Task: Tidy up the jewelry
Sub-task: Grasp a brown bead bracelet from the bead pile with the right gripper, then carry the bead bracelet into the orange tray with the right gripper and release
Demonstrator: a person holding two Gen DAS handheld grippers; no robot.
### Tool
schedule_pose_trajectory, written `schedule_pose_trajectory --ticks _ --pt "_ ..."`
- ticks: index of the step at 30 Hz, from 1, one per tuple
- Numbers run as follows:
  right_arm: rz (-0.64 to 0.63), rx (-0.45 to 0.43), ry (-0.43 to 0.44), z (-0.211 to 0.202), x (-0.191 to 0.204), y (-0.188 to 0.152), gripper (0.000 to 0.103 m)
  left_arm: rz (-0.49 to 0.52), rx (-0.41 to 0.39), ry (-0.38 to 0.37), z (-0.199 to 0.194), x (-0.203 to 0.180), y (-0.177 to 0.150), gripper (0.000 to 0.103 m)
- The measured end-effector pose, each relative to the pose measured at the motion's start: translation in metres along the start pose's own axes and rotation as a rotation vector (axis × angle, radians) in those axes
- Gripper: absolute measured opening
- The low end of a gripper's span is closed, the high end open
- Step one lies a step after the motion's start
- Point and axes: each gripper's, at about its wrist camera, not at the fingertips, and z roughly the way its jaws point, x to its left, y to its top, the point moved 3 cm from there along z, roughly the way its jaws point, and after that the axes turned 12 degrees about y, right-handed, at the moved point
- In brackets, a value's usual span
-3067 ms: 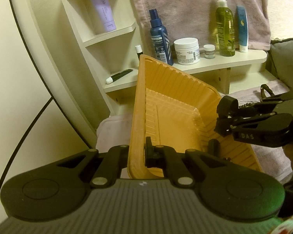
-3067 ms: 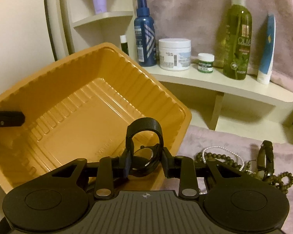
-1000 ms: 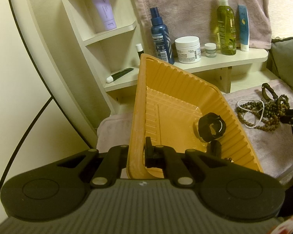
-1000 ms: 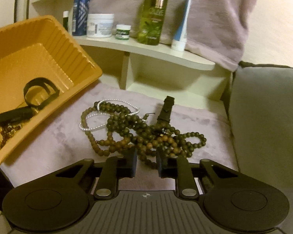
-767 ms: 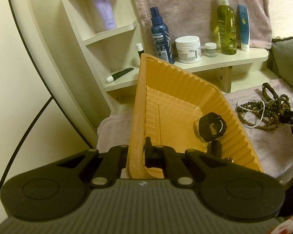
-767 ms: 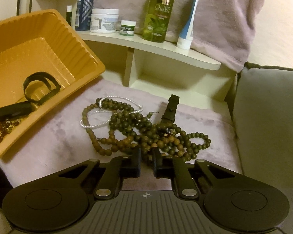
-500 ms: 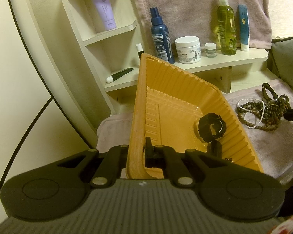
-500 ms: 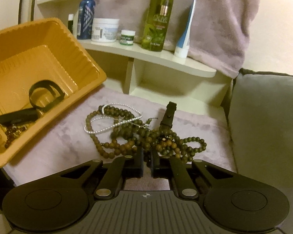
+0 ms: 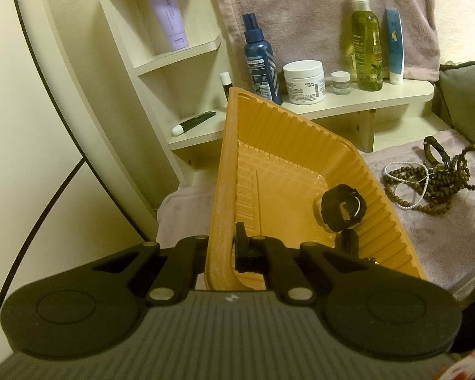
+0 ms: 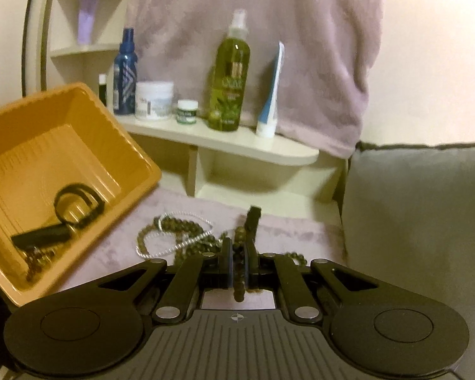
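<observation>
My left gripper [image 9: 221,250] is shut on the near rim of the orange tray [image 9: 278,145] and holds it tilted. A black watch [image 9: 342,207] lies in the tray, also seen in the right wrist view [image 10: 76,204]. My right gripper [image 10: 239,262] is shut on a strand of the brown bead necklace [image 10: 237,272]. The bead tangle [image 9: 440,186] with a white pearl bracelet [image 10: 174,237] and a black strap [image 10: 252,218] lies on the mauve towel [image 9: 443,228] right of the tray [image 10: 57,145].
A cream shelf [image 9: 357,98] behind holds a blue spray bottle [image 9: 261,60], a white jar [image 9: 304,80], a green bottle [image 10: 229,76] and a blue-white tube [image 10: 270,101]. A grey cushion [image 10: 421,215] stands at the right. A mauve towel hangs on the wall [image 10: 253,15].
My right gripper has closed on a bead strand and lifted, tipping its view upward. The left gripper and the tray have stayed still.
</observation>
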Motion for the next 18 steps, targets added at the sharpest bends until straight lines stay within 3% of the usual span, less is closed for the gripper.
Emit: schedule_pose_trajectory --ticks 4,10,18 --pt "0.016 -0.026 0.069 -0.003 0.011 0.012 0.006 0.0 0.0 0.0 0.0 0.0 0.0 0.004" --pt "0.045 -0.048 0.253 0.001 0.043 0.032 0.006 -0.001 0.0 0.0 0.0 0.0 0.0 0.004" --pt "0.059 -0.026 0.457 0.018 0.088 0.042 0.006 -0.001 -0.001 -0.001 -0.001 0.0 0.001 0.004"
